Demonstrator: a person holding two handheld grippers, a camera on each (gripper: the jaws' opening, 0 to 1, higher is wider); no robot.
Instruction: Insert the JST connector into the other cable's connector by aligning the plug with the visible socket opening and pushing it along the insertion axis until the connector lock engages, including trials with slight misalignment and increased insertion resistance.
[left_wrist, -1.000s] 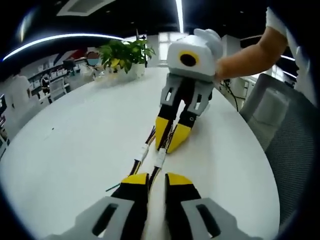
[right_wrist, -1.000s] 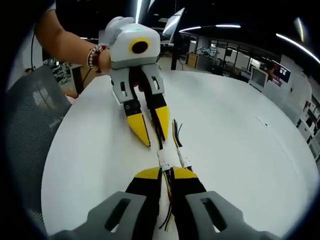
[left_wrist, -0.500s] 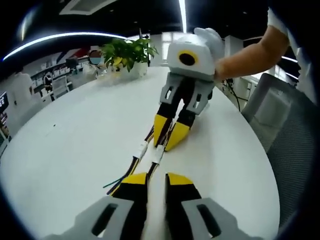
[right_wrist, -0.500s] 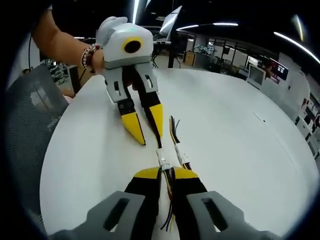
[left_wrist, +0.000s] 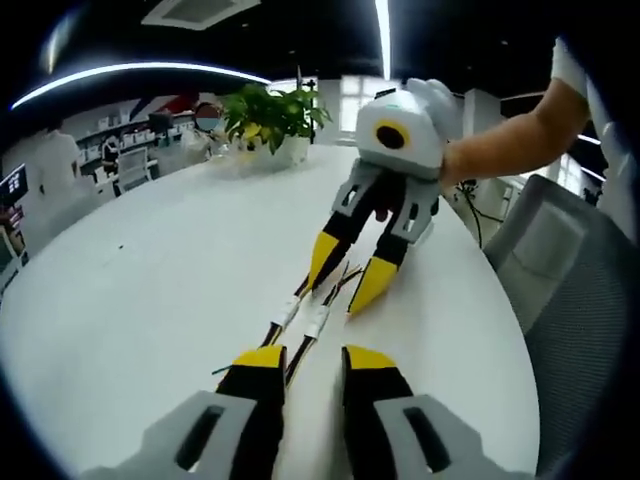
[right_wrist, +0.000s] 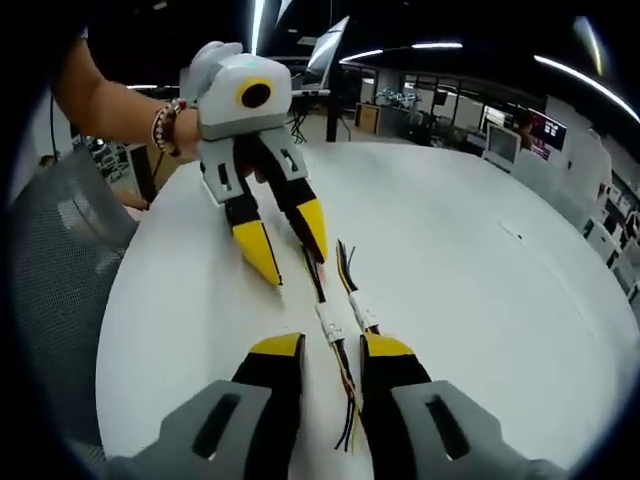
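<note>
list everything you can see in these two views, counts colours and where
table: one, white, round-edged, under everything
cables: two, multicoloured wires with white connectors, lying side by side on the table between the two grippers
potted plant: one, green leaves in a white pot, far edge of the table in the left gripper view
mesh chair: one, grey, beside the table
ceiling lights: several white strips overhead
office background: desks and screens, dim and blurred
left gripper: one, grey with yellow tips, jaws apart above the cables
right gripper: one, same colours, jaws apart
person's hand: one, behind the left gripper, bracelet at the wrist
</note>
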